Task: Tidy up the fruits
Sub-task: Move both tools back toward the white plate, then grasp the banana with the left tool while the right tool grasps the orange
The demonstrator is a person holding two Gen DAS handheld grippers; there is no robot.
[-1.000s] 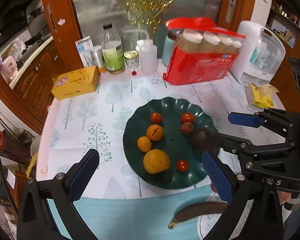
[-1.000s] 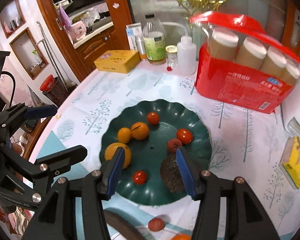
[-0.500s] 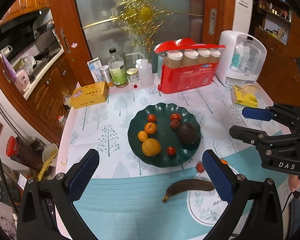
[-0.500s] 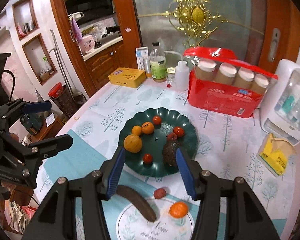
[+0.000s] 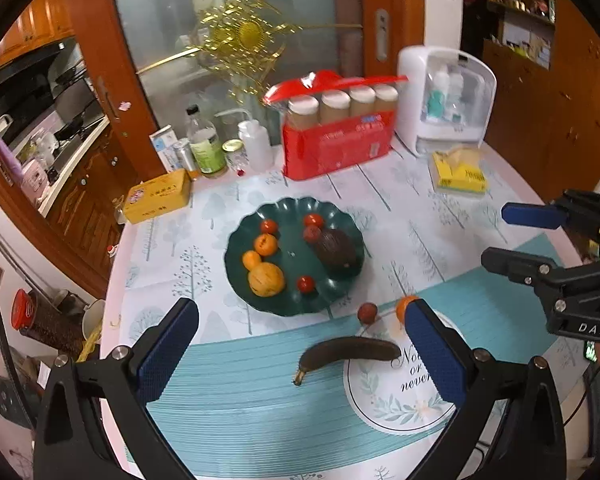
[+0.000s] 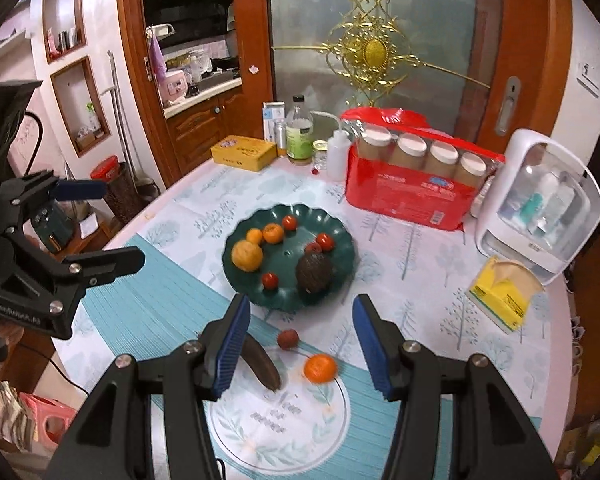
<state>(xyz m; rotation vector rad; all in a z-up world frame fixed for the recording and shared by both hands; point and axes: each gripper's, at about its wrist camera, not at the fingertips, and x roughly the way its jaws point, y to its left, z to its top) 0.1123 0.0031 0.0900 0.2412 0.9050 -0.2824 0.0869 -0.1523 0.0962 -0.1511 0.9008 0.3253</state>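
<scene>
green plate (image 6: 342,276) is sitting mid-frame, holding most fruit. banana (image 6: 262,364), lychee (image 6: 288,338) and orange (image 6: 320,368) are lying loose below it. left gripper (image 5: 300,350) and right gripper (image 6: 300,346) are hanging empty, jaws apart. risk: round fruit is likely rolling away if nudged off-centre.

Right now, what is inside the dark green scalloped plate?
The dark green scalloped plate holds three orange citrus fruits, three small red tomatoes, a reddish lychee and a dark brown avocado. What lies beneath the fruits is covered.
</scene>
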